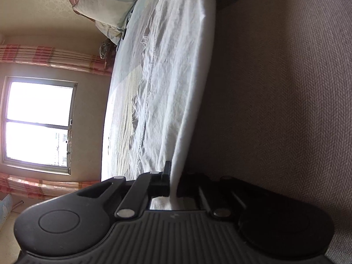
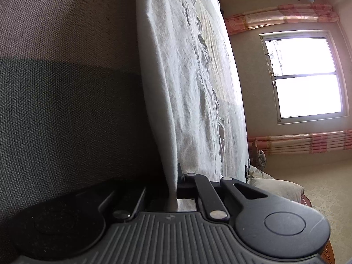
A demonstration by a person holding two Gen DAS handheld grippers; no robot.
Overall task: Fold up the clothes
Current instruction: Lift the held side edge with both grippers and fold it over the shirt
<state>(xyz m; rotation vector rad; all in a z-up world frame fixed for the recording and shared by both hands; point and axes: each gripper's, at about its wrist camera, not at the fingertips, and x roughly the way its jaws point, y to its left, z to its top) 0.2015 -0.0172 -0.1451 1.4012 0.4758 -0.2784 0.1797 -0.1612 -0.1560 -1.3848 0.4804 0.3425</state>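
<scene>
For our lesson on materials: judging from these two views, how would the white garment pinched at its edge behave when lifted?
The white garment is probably floppy: it wrinkles across the bed and narrows into a fold where the left claw pinches it. It looks thin and light, since window light shows through it. The right claw pinches it too; the middle would likely sag.

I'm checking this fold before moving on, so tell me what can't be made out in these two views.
- Garment type: in both views the white cloth runs out of frame at the top edge, so its outline is cut off.
- Left gripper: its far finger is hidden behind the cloth.
- Right gripper: its far finger is lost in dark shadow.
- Outside the window: blown out by glare.
- Pillow lettering: cut off by the top edge.
</scene>
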